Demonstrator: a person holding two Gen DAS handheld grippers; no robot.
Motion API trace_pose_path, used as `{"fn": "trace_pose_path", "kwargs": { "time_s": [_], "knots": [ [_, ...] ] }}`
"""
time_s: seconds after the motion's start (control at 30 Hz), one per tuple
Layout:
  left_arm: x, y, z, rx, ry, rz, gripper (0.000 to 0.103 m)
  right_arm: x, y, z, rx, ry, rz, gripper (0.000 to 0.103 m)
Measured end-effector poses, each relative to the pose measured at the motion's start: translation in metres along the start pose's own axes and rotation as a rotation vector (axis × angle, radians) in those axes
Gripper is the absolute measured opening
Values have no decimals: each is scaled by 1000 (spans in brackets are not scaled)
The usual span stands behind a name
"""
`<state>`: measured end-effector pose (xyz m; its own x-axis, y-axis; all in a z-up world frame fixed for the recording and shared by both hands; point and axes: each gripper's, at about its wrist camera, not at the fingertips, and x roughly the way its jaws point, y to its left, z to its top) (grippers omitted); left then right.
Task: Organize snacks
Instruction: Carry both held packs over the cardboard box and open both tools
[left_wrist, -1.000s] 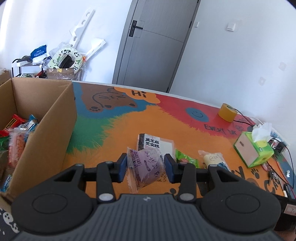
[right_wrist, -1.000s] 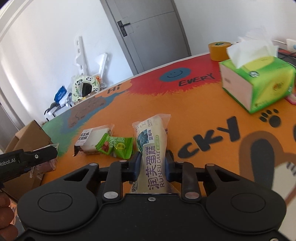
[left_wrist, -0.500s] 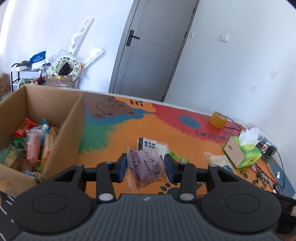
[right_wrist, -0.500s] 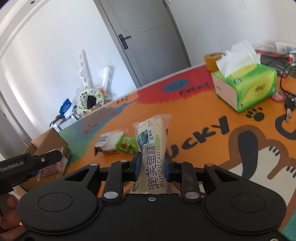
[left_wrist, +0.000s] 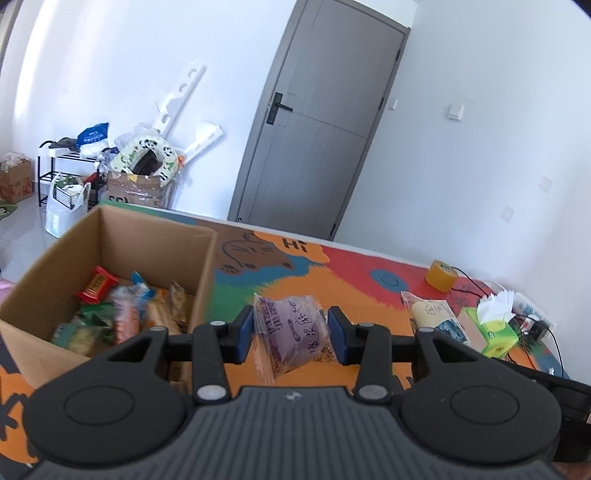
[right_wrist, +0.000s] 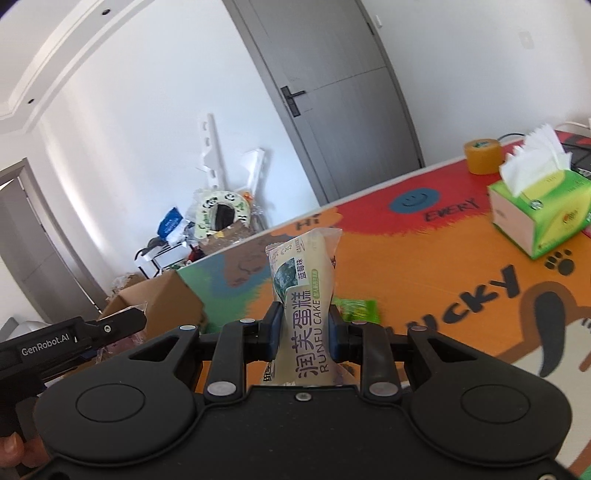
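My left gripper (left_wrist: 291, 334) is shut on a purple snack packet (left_wrist: 295, 328) and holds it in the air just right of the open cardboard box (left_wrist: 205, 273). The box holds several wrapped snacks (left_wrist: 125, 314). My right gripper (right_wrist: 303, 332) is shut on a cream cake packet (right_wrist: 304, 280) labelled RUNFU CAKE, which stands upright above the colourful table mat (right_wrist: 424, 280). That cake packet (left_wrist: 430, 315) also shows at the right of the left wrist view. A green snack packet (right_wrist: 356, 310) lies on the mat behind the right fingers.
A green tissue box (right_wrist: 539, 218) and a yellow tape roll (right_wrist: 482, 157) stand at the far right of the table, with cables beyond them. Past the table's far edge are a grey door (left_wrist: 317, 147), a rack and piled clutter (left_wrist: 140, 173).
Both grippers have risen with their packets still held. The left one has swung toward the box, so more of the box's inside shows. The snacks lying on the mat have dropped from the left wrist view.
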<state>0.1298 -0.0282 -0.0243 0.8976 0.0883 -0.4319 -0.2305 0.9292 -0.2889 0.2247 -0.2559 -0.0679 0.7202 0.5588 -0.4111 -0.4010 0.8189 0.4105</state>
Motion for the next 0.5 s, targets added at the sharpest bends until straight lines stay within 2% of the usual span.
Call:
{"fn": "trace_pose_path", "kwargs": {
  "time_s": [0.5],
  "knots": [
    [-27,54,20,-39,-52,66,41,18,51,3,-52,8,78,25]
  ]
}}
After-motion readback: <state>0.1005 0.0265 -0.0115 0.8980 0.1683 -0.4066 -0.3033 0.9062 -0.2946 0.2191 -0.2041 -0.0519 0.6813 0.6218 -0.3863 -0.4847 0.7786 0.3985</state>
